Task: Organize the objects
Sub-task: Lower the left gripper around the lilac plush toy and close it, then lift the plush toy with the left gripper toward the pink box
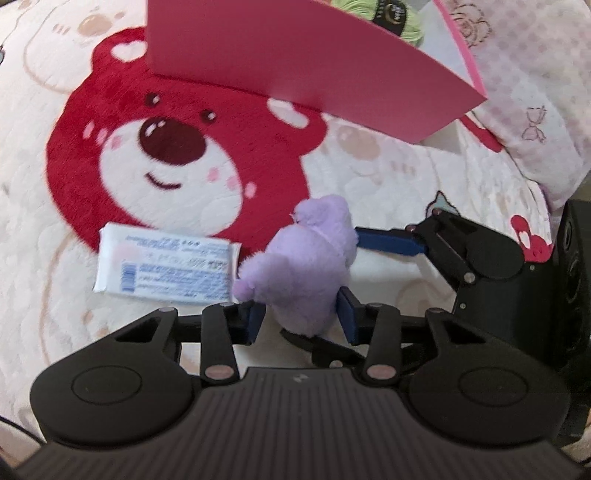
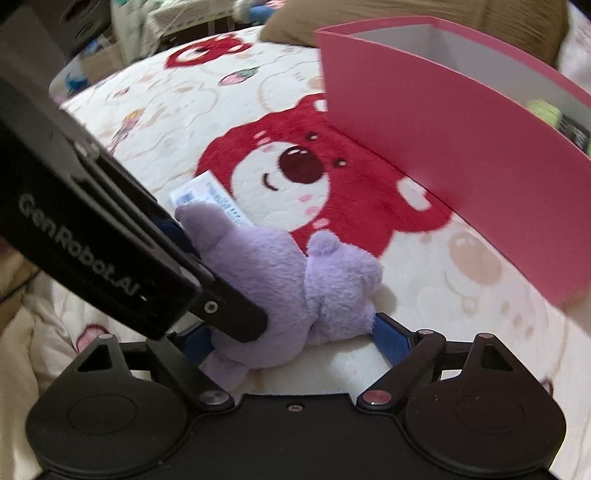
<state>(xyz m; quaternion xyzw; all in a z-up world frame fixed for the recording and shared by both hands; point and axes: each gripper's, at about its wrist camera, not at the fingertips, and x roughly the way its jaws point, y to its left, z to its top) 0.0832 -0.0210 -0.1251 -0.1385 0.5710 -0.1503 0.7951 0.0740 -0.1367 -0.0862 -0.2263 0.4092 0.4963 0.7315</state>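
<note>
The left gripper (image 1: pixel 301 317) is seen from its own wrist view brought down around the purple plush toy (image 1: pixel 306 254), the two blue pads set against the lower flanks of the plush so that the fur bulges between them; the toy is judged pinched, though how firmly cannot be told. The toy lies on the bear-print blanket (image 1: pixel 110 110), just beside a white wrapped packet (image 1: pixel 166 267) and in front of the pink box (image 1: pixel 295 62), in which a green yarn skein (image 1: pixel 373 14) is partly visible. The right gripper (image 1: pixel 373 266) enters from the right of this view, one blue finger touching the far side of the plush, the jaws spread. In the right wrist view the right gripper (image 2: pixel 291 338) is noted wide apart, its blue fingers (image 2: pixel 389 338) flanking the plush toy (image 2: pixel 295 288) without squeezing it visibly; the left gripper (image 2: pixel 177 240), its fingertips mostly hidden by its own housing, crosses the frame from the upper left and bears on the toy. The pink box (image 2: pixel 443 155) stands near, open at the top. The toy is judged light, soft and highly compressible, not fragile and unlikely to slip on fur. A hold across the thick body is judged best, since limbs or ears would flop and the toy would sag. One gripper is considered sufficient for carrying it.
</note>
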